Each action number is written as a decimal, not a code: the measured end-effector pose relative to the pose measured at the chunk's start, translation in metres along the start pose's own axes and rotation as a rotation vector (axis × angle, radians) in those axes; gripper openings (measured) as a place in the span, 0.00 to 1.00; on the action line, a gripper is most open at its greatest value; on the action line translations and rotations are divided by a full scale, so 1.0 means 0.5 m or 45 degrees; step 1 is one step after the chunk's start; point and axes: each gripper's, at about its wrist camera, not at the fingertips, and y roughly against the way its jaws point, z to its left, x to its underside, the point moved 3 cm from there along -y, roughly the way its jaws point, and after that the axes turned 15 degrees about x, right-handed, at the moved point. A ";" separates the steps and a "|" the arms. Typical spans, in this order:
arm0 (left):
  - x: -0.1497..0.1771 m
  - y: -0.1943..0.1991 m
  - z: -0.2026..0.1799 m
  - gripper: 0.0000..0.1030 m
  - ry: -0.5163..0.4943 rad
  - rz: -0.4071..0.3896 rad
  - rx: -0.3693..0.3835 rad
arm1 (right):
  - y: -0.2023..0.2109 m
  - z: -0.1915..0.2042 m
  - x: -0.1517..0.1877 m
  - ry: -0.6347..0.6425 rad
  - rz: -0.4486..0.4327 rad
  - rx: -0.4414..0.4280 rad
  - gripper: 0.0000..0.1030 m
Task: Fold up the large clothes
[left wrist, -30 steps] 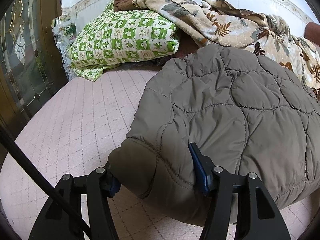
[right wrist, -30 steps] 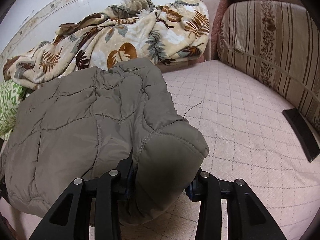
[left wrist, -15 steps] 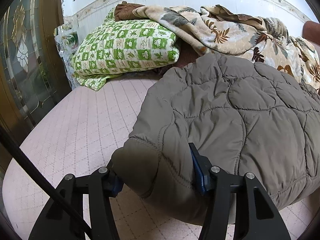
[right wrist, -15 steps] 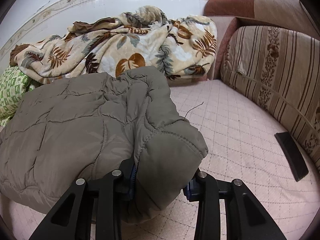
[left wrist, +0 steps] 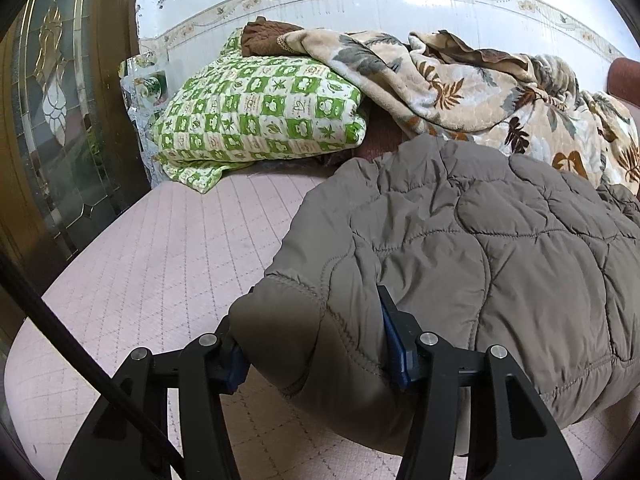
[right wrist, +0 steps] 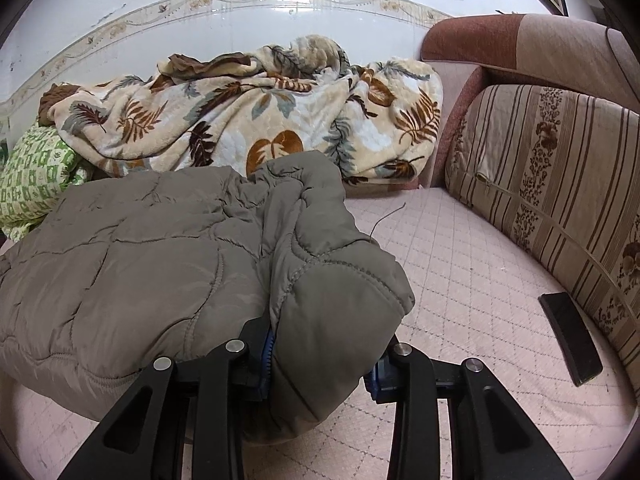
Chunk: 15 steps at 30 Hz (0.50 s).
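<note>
An olive-grey quilted jacket [left wrist: 480, 260] lies folded in a thick bundle on the pink quilted mattress [left wrist: 160, 260]. My left gripper [left wrist: 312, 344] is shut on the jacket's near left corner, its blue pads pressed into the padded edge. In the right wrist view the same jacket [right wrist: 160, 260] spreads to the left, and my right gripper [right wrist: 322, 360] is shut on its near right corner, a rounded cuff-like fold. Both held corners sit slightly off the mattress [right wrist: 460, 280].
A green checked pillow [left wrist: 260, 116] and a leaf-patterned blanket [right wrist: 260, 120] are heaped along the back wall. A striped cushion [right wrist: 560, 180] lines the right side, with a flat black object [right wrist: 570, 340] beside it. A glass-panelled door [left wrist: 52, 120] stands at the left.
The right gripper has risen a little with its jacket corner, and more of the wall and cushion now shows. The left gripper's jaws have squeezed slightly tighter on their corner.
</note>
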 end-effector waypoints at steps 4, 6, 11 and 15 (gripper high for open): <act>-0.004 0.011 0.002 0.52 0.007 -0.018 -0.002 | 0.016 -0.002 -0.002 0.007 -0.018 -0.007 0.35; -0.006 0.018 0.003 0.52 0.010 -0.025 -0.001 | 0.024 -0.004 -0.003 0.008 -0.026 -0.011 0.35; -0.012 0.036 0.002 0.51 0.010 -0.034 0.002 | 0.041 -0.008 -0.007 0.008 -0.034 -0.017 0.35; -0.018 0.054 0.004 0.51 0.012 -0.047 0.005 | 0.063 -0.012 -0.012 0.011 -0.053 -0.022 0.34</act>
